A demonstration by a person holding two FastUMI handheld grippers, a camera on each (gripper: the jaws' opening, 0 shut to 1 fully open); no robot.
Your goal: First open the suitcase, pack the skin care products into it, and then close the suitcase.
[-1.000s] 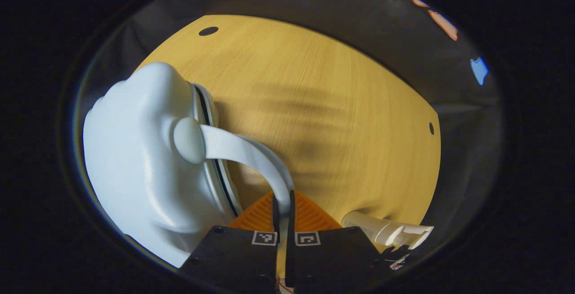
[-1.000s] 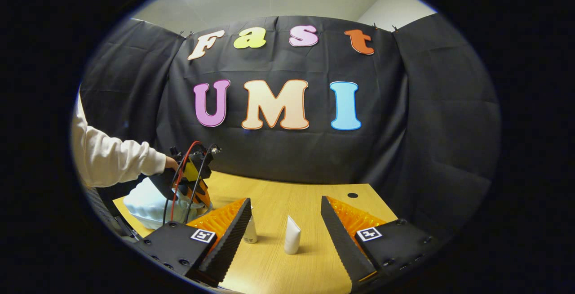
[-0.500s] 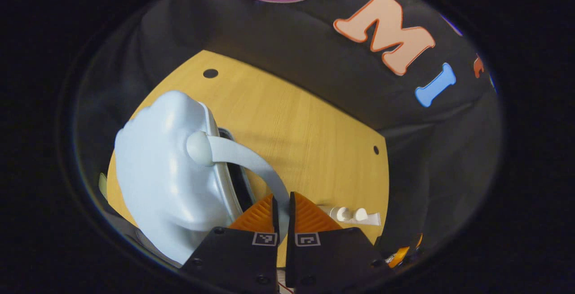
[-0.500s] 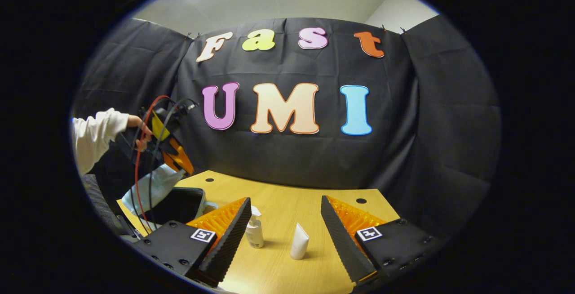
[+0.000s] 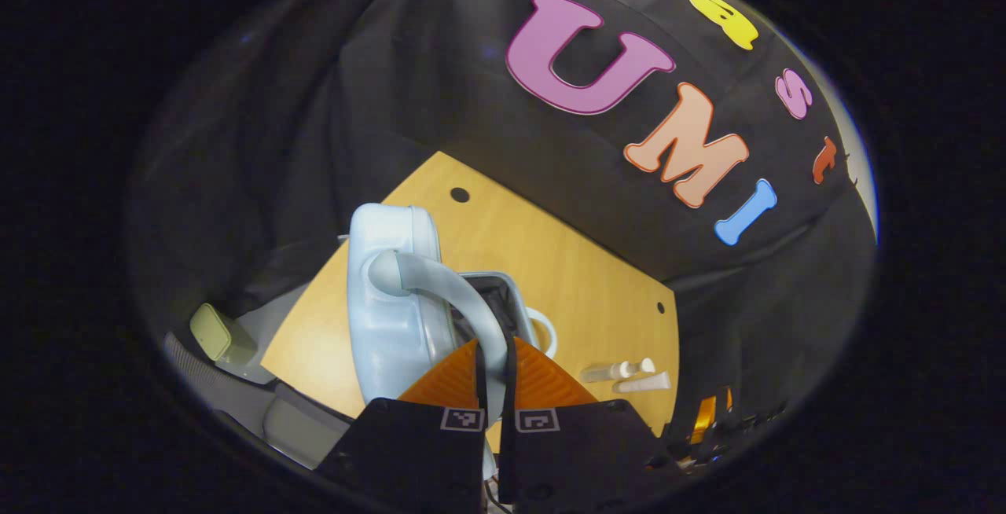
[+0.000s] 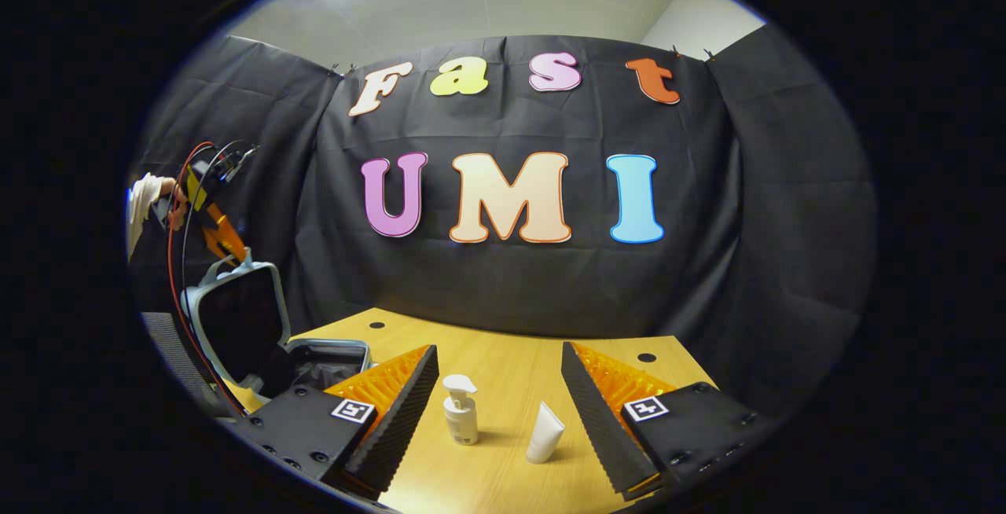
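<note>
- While the left gripper view looks down along its fingers, the left gripper (image 5: 493,357) has its jaws pinched closed on the pale handle (image 5: 440,290) of the suitcase lid (image 5: 389,302), which stands raised nearly upright over the open base (image 5: 503,302) on the left part of the wooden table (image 5: 581,278).
- Far to the right in that view lie two skin care products, a pump bottle (image 5: 617,371) and a tube (image 5: 644,382), side by side and well apart from the suitcase.
- I judge the opening step to be all but finished; next the lid needs letting go so it rests open.
- Looking through the right gripper view, the right gripper (image 6: 499,412) hangs with its jaws spread wide and nothing between them.
- Just beyond its fingers stand one pump bottle (image 6: 460,412) and one tube (image 6: 545,435), near each other.
- Far left, the lid (image 6: 236,317) shows its dark inside, held up by the other gripper (image 6: 212,223) in a person's hand (image 6: 161,188).
- Packing, I reckon, calls for this gripper to close on the bottle or tube first.
- Count: one suitcase, two products, two grippers.
</note>
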